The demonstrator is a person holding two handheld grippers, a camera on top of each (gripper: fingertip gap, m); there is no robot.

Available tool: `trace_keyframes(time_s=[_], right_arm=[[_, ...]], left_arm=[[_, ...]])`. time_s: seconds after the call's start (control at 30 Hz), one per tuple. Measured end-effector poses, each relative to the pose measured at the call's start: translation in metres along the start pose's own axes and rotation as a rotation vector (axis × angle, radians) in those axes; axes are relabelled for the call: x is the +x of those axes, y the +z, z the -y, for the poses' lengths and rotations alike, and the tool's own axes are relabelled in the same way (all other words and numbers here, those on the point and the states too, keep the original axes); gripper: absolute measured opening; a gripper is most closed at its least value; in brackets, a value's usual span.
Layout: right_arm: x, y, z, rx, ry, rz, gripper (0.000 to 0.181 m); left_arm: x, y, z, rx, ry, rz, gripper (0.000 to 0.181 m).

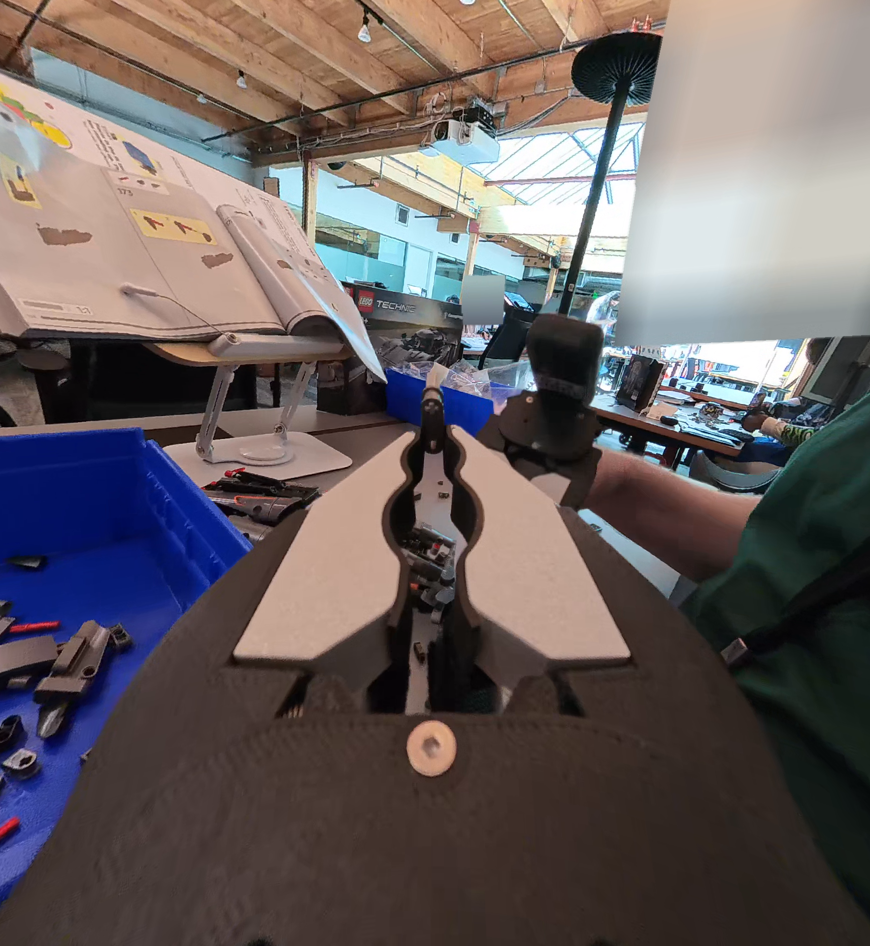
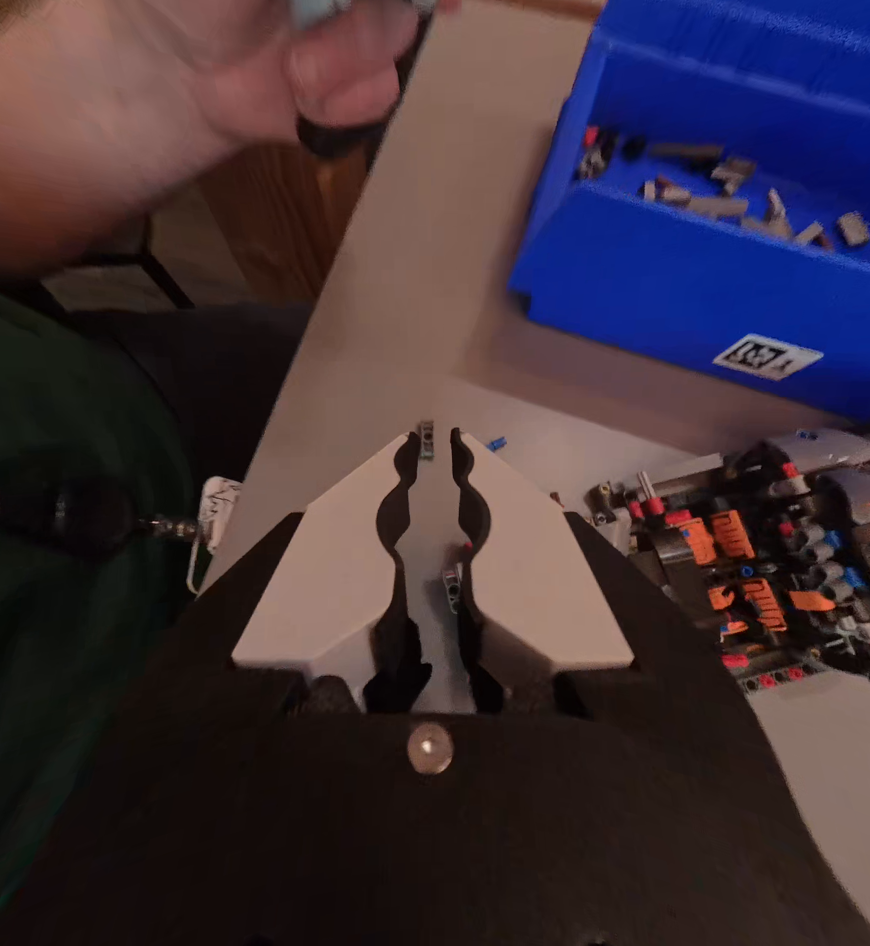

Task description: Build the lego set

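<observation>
In the left wrist view my left gripper (image 1: 433,435) is shut on a small black Lego connector (image 1: 431,409) with a pale axle end sticking up past the tips. It is held in the air above the table. The right gripper's back (image 1: 550,414) shows just to its right. In the right wrist view my right gripper (image 2: 434,440) is open by a narrow gap and holds nothing, low over the grey table (image 2: 422,256). A small grey Lego piece (image 2: 427,439) lies on the table by its left fingertip. The partly built black, grey and orange Lego model (image 2: 781,563) sits to the right.
A blue bin (image 1: 90,512) with several loose parts stands at the left; it also shows in the right wrist view (image 2: 704,286). An open instruction book (image 1: 115,245) rests on a white stand. A second blue bin (image 1: 453,404) and a Lego box (image 1: 407,317) stand behind. A person's arm (image 1: 668,512) is at the right. Across from one pair of fingers to the other is roughly 15 cm.
</observation>
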State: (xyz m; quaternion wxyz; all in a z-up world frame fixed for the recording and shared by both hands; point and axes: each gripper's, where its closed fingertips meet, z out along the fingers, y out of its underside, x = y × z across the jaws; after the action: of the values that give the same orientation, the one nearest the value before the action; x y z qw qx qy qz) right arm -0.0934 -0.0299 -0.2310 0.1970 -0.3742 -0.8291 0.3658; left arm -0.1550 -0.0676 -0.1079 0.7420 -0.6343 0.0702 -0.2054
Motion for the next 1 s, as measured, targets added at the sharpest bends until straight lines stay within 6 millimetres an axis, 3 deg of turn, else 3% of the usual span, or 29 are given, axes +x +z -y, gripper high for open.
trace_keyframes(time_s=[0.1,0.33,0.53,0.7,0.87,1.0], right_arm=[[0.011,0.024,-0.020,-0.131,-0.018,-0.096,0.009],[0.031,0.051,-0.024,-0.276,-0.032,-0.184,0.011],[0.033,0.053,-0.026,-0.372,-0.154,-0.092,0.007],[0.048,0.053,-0.033,-0.477,-0.345,-0.044,0.011],[0.046,0.061,-0.040,-0.546,-0.489,0.095,0.015],[0.039,0.067,-0.044,-0.578,-0.495,0.190,0.019]], left_arm=[[-0.005,-0.003,-0.004,-0.005,0.000,0.011,0.005],[-0.012,-0.012,-0.009,0.010,-0.010,0.027,0.005],[-0.015,-0.022,-0.007,0.020,-0.009,0.026,0.004],[-0.016,-0.029,-0.005,0.024,0.001,0.030,0.004],[-0.016,-0.035,0.001,0.034,0.010,0.034,0.004],[-0.015,-0.039,0.003,0.036,0.019,0.037,0.004]])
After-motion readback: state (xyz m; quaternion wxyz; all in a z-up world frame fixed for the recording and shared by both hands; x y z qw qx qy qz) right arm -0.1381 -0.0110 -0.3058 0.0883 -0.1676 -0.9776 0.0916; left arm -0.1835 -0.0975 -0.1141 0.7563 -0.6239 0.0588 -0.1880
